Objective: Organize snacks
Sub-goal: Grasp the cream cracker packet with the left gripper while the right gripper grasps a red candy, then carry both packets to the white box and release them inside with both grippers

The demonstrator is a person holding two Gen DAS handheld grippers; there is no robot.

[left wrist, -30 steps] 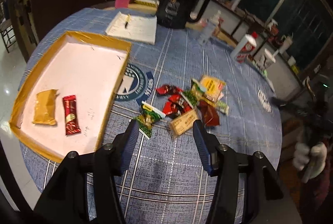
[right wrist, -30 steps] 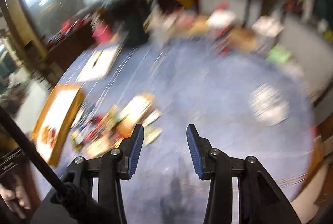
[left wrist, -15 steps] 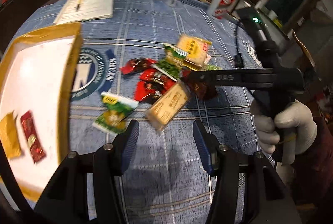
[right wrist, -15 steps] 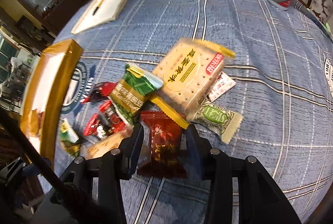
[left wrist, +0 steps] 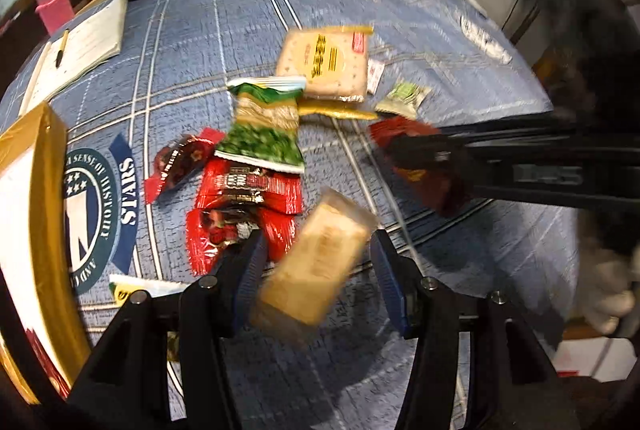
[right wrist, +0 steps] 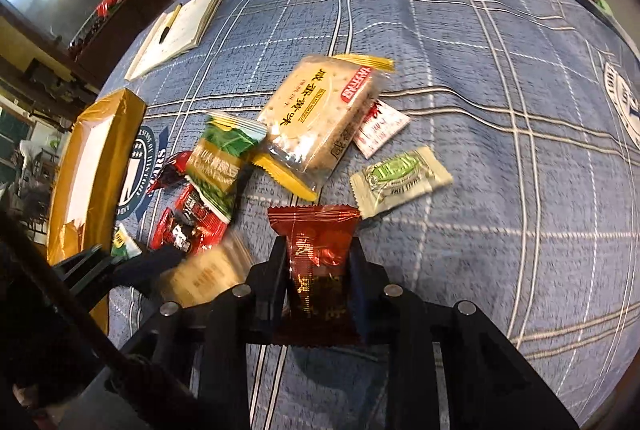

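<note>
Right now the right gripper (right wrist: pixel 318 270) is pinching a dark red shiny snack packet (right wrist: pixel 318 254) between its two fingers, near the edge of the round surface with the blue checked cloth (right wrist: pixel 500 110). The left gripper (left wrist: pixel 316 272) is spread wide, with a tan see-through wrapped biscuit pack (left wrist: pixel 316 262) between its fingers; the pack is blurry, and I cannot tell if the fingers touch it. Farther away lies a pile of snacks: a big square cracker pack with yellow ends (right wrist: pixel 320 110), a green and white crinkly bag (right wrist: pixel 224 158), some bright red wrapped bars (left wrist: pixel 248 198), and a small pale green sachet (right wrist: pixel 400 178). A flat gold-edged tray with a white inside (right wrist: pixel 96 158) sits on the left.
</note>
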